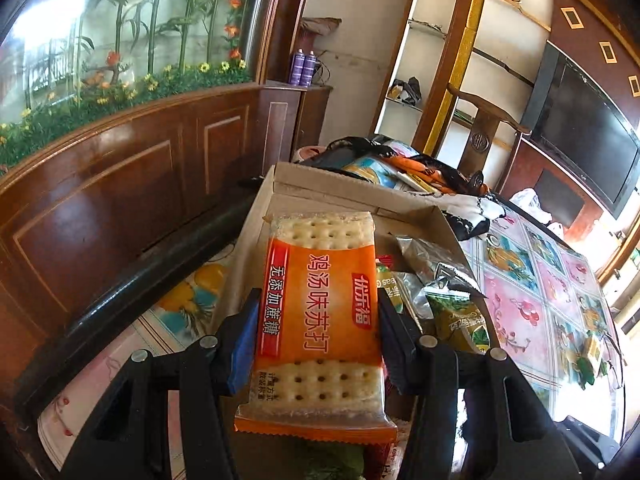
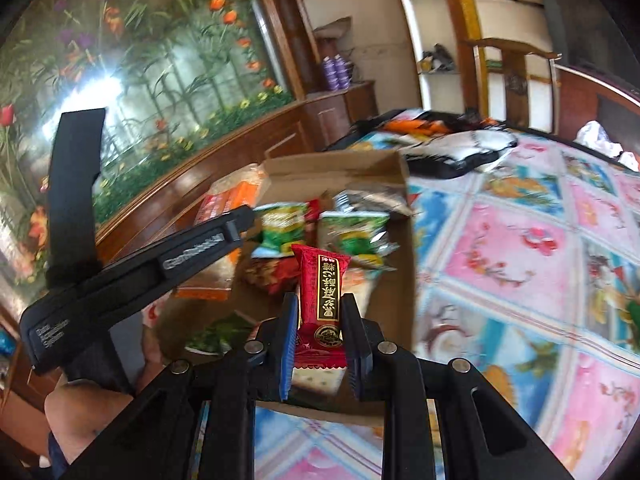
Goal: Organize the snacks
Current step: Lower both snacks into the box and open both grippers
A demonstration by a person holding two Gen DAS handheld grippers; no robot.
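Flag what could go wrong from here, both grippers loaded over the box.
1. The left gripper holds the orange cracker pack by its sides; too much squeeze may crack the crackers.
2. The right gripper pinches the small red snack near its lower end; it could swing or slip out.
3. The cardboard box already holds loose green packets; dropped items may land on top and slide out.
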